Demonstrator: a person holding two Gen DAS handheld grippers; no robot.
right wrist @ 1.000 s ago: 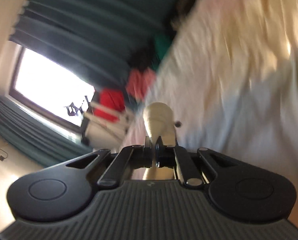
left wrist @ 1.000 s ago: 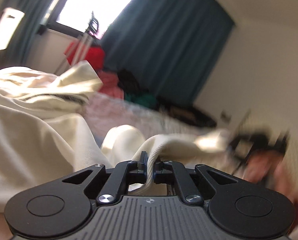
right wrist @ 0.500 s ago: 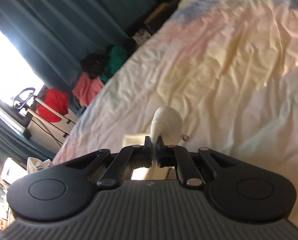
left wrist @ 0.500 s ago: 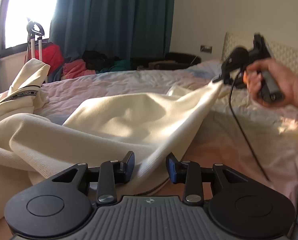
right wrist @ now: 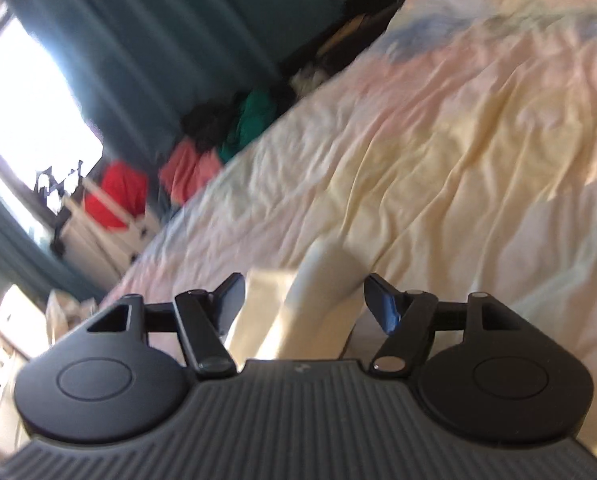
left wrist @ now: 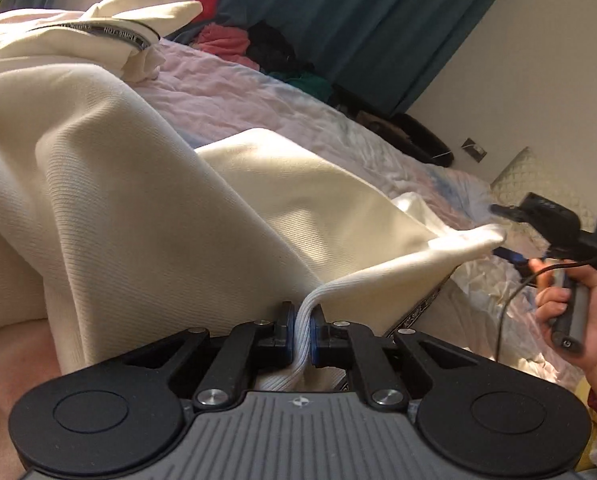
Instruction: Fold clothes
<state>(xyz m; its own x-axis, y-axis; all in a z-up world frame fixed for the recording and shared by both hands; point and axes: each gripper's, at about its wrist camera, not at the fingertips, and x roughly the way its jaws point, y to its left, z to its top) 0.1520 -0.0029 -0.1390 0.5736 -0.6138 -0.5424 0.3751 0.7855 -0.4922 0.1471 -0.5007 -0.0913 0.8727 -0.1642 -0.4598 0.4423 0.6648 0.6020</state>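
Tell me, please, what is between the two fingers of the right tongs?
A fold of the cream garment lies between the opening fingers of the right tongs, which no longer press it, above the bedsheet; the right wrist view shows this.

Cream ribbed-knit garment (left wrist: 146,216) spread loose over the bed.
Big soft folds, not flat; ribbed hem edge bunched at bottom centre, one corner drawn out to a point at right. Dark lettered tape band along upper part, w/ a peaked fold beside it.
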